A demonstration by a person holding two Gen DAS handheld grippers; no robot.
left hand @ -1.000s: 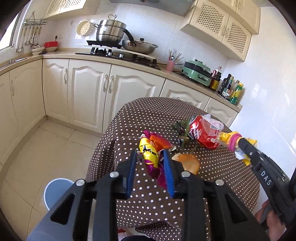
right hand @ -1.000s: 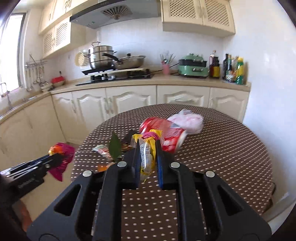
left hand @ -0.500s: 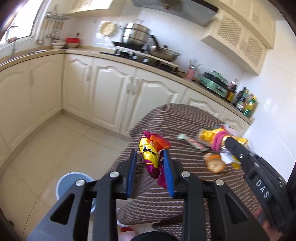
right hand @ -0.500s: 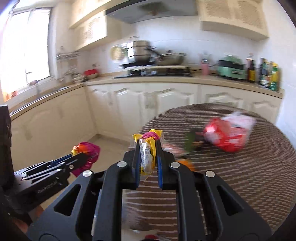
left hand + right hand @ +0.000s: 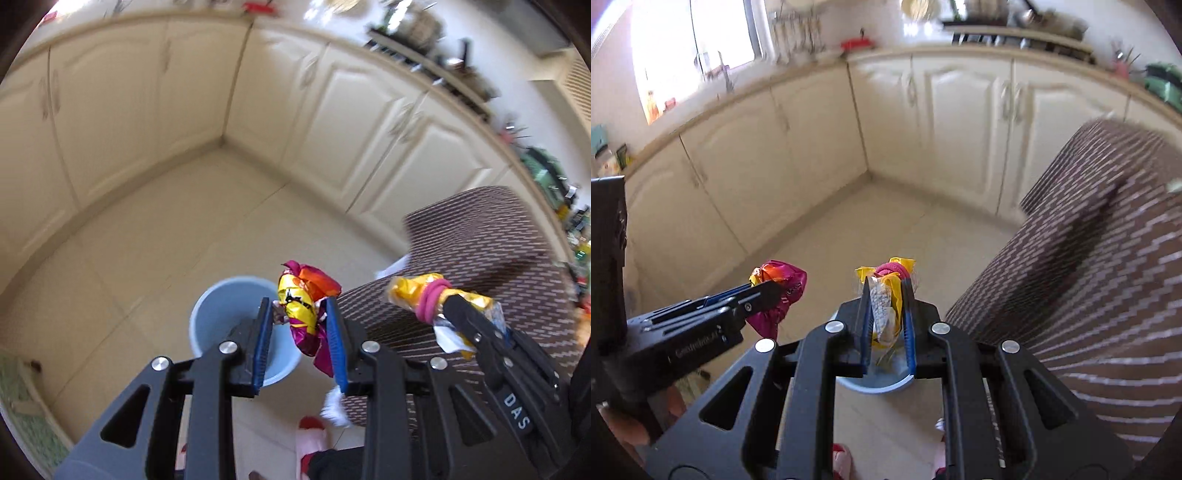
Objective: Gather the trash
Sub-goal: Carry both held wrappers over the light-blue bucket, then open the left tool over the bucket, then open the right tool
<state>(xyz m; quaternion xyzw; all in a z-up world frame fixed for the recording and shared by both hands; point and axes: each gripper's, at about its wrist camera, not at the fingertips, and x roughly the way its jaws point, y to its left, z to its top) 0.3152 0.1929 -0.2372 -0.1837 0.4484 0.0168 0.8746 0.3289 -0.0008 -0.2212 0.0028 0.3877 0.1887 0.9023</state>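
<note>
Left gripper (image 5: 300, 325) clamped on crumpled magenta wrapper (image 5: 306, 306), right gripper (image 5: 886, 314) on yellow banded packet (image 5: 884, 310), above blue bin (image 5: 221, 306) at lower centre; judged light, soft, slippery; best pinched mid-body.

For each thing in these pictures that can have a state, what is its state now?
left gripper: shut on the magenta wrapper, above the bin.
right gripper: shut on the yellow packet.
blue bin: upright on the floor, open at the top.
cupboard doors: closed.
</note>
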